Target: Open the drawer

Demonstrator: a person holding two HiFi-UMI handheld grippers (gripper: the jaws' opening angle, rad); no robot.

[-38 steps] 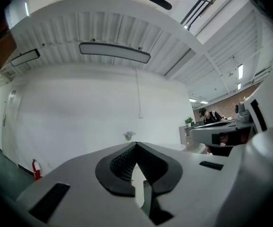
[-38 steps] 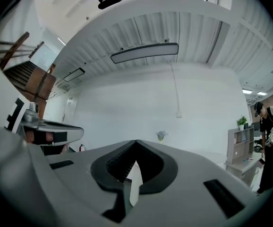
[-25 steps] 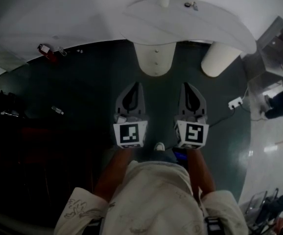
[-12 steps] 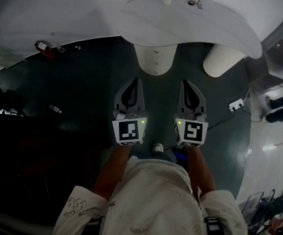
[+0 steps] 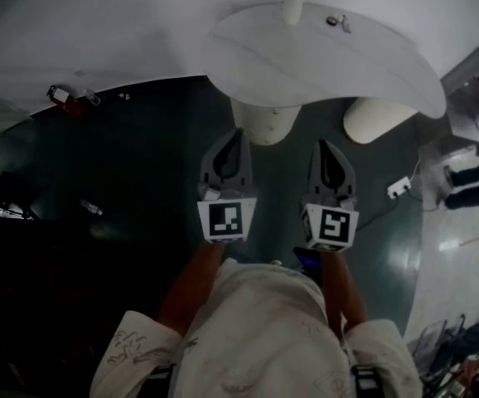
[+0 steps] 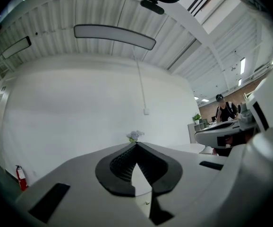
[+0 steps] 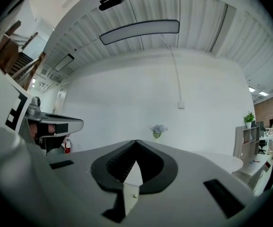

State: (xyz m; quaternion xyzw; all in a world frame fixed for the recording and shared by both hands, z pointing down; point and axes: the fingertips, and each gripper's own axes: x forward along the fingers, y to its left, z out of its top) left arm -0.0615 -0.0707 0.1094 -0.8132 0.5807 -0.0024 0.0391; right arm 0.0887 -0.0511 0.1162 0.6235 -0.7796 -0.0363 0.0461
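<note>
Right, both claws are clenched with nothing between them: the left claw (image 5: 238,135) and the right claw (image 5: 323,146) sit side by side, pointing level over the dark floor (image 5: 140,164), and each gripper view shows the tips touching. Ahead stands a white table (image 5: 347,65) with a vase (image 5: 293,5) of flowers at its far edge. Under its near edge is a white pedestal (image 5: 263,124), just beyond the left claw's tip; I cannot make out the drawer's front on it from here. A second pedestal (image 5: 379,119) stands under the table's right end, beyond the right claw. A red extinguisher (image 5: 60,98) stands by the wall, far left.
</note>
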